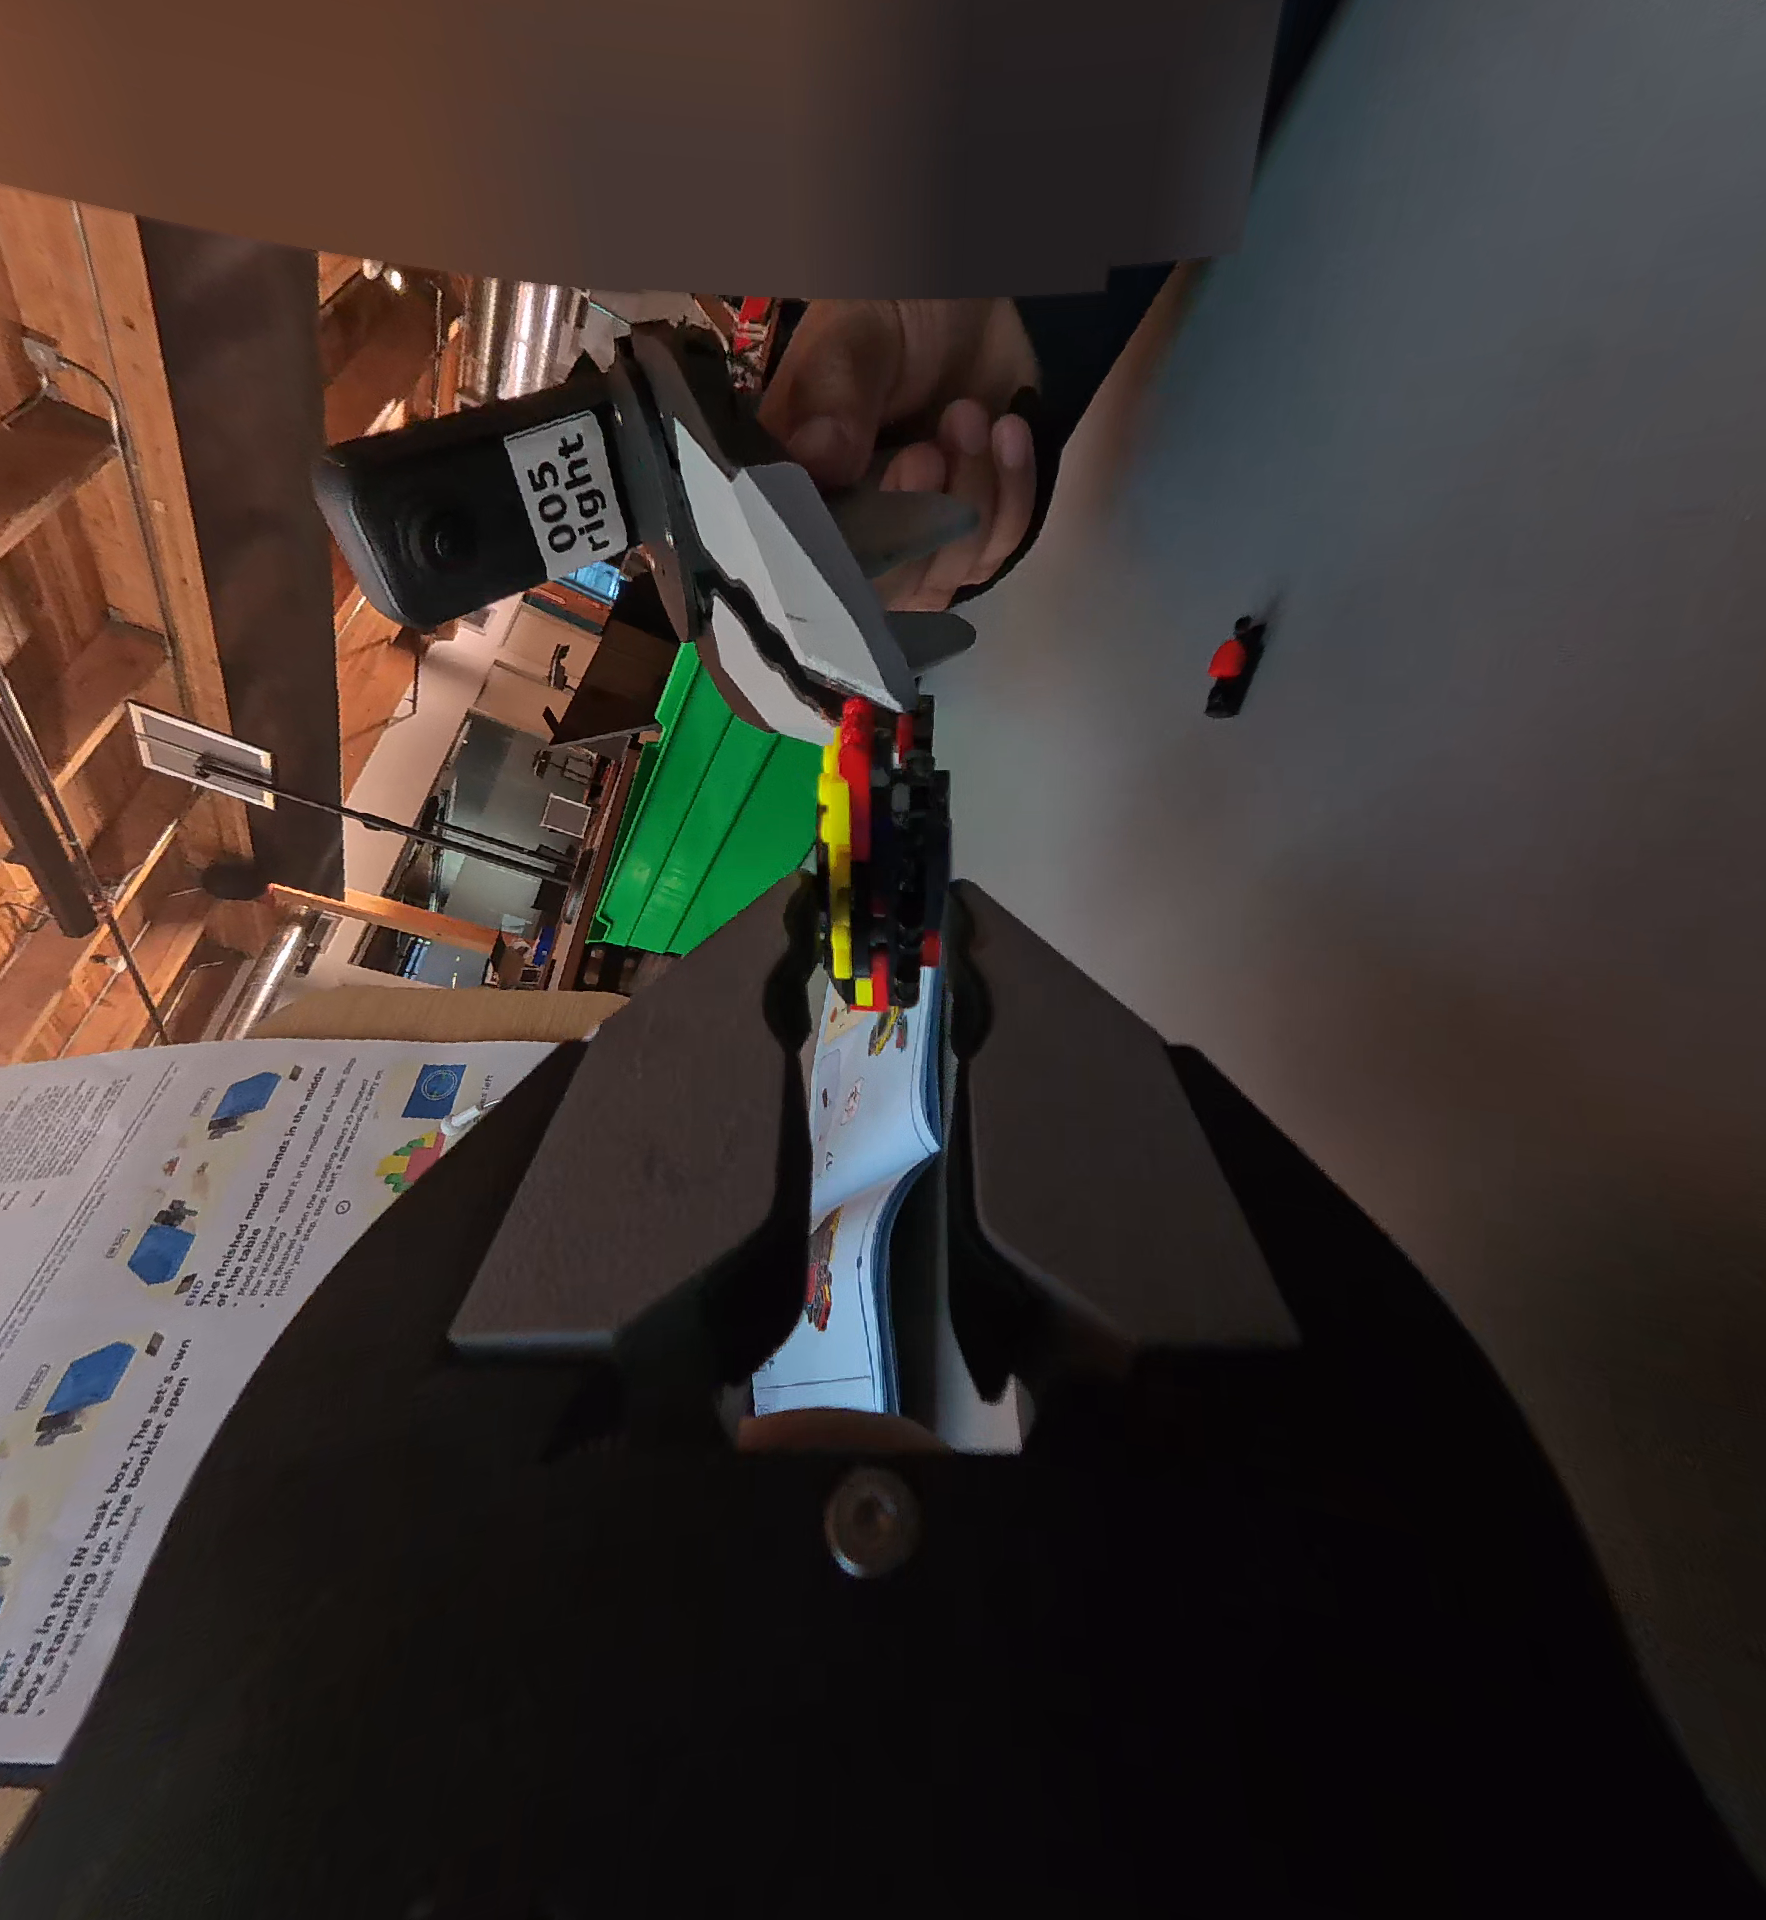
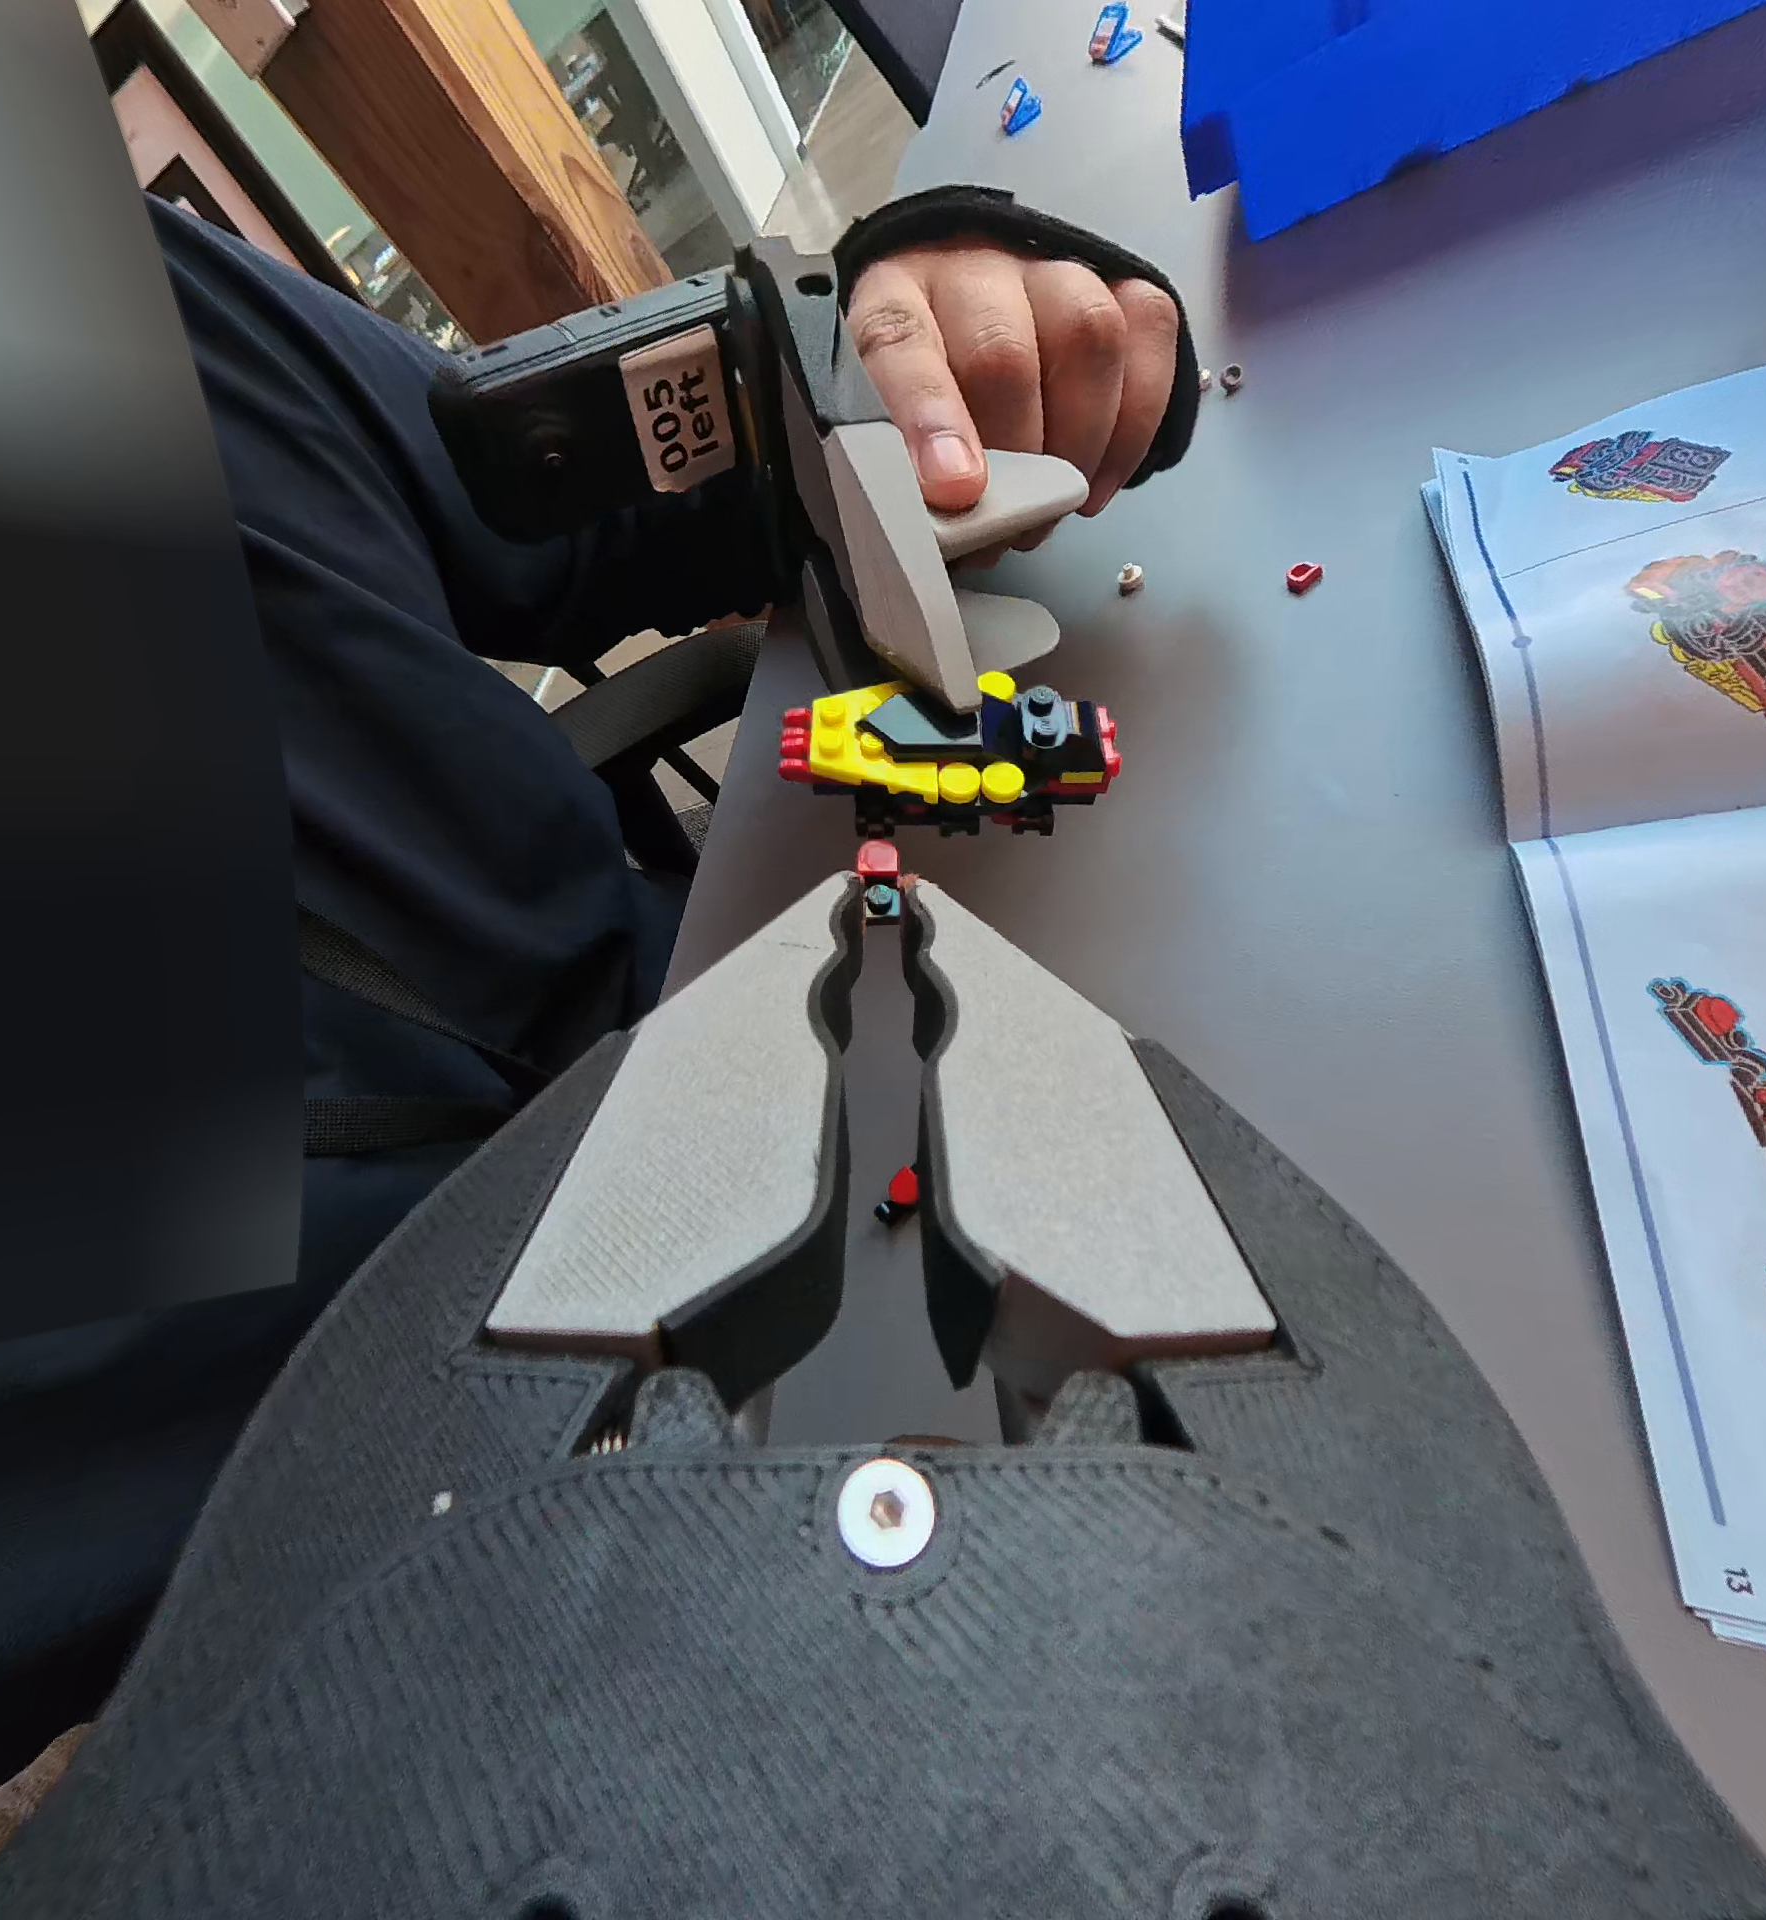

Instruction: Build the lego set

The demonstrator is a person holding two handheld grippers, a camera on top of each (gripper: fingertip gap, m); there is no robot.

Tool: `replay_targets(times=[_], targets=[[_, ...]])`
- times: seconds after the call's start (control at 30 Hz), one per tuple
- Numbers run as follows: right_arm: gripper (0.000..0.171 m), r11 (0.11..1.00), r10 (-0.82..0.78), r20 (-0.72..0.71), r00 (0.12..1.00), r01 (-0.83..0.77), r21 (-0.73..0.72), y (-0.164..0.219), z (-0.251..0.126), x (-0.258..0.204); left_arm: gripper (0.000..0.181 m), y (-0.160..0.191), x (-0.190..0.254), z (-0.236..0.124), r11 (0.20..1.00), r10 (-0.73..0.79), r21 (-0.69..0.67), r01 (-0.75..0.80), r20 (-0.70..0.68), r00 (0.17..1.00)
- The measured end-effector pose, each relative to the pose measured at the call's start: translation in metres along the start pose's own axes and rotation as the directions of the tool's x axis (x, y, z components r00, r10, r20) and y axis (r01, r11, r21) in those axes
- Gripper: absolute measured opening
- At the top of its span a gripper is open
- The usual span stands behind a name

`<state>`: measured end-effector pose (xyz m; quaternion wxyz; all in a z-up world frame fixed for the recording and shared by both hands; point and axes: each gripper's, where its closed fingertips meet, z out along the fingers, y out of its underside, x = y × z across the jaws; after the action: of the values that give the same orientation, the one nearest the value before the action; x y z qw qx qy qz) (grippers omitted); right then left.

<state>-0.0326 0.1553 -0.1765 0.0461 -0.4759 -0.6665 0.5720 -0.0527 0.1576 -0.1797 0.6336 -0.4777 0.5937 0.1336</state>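
My left gripper [image 1: 879, 914] is shut on the lego model [image 1: 879, 862], a yellow, red and black vehicle held by its sides above the table edge. In the right wrist view the model [image 2: 946, 758] hangs in the left gripper [image 2: 946, 696], top facing the camera. My right gripper [image 2: 879, 896] is shut on a small black piece with a red top [image 2: 877, 878], just short of the model's side. In the left wrist view the right gripper [image 1: 874, 701] meets the far end of the model. Another small red and black piece [image 1: 1230, 670] lies on the table [image 2: 1222, 935].
The open instruction booklet [image 2: 1637, 935] lies to the right. A blue box [image 2: 1481, 94] stands at the back right. Small loose pieces, one red [image 2: 1303, 577] and one tan [image 2: 1128, 577], lie near the left hand. A green bin [image 1: 702, 821] and a printed sheet [image 1: 131, 1299] show in the left wrist view. Both grippers' tips are close together, under 4 cm apart.
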Motion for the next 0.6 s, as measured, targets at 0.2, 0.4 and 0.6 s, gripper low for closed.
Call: replay_targets(times=[0.2, 0.4, 0.6], targets=[[0.002, 1.000, 0.014, 0.000, 1.000, -0.014, -0.002, 0.003, 0.001, 0.003, 0.021, 0.004, 0.007, 0.003, 0.999, 0.003, -0.050, -0.004, -0.024, 1.000], [0.002, 0.999, 0.022, -0.045, 0.999, -0.023, -0.027, 0.010, 0.003, 0.015, 0.020, 0.016, 0.014, 0.007, 0.994, -0.025, -0.104, 0.019, -0.055, 0.998], [0.002, 0.999, 0.037, -0.056, 0.998, -0.037, -0.001, 0.007, 0.000, 0.019, 0.020, 0.021, 0.010, 0.009, 0.989, -0.056, -0.140, 0.051, -0.032, 0.998]])
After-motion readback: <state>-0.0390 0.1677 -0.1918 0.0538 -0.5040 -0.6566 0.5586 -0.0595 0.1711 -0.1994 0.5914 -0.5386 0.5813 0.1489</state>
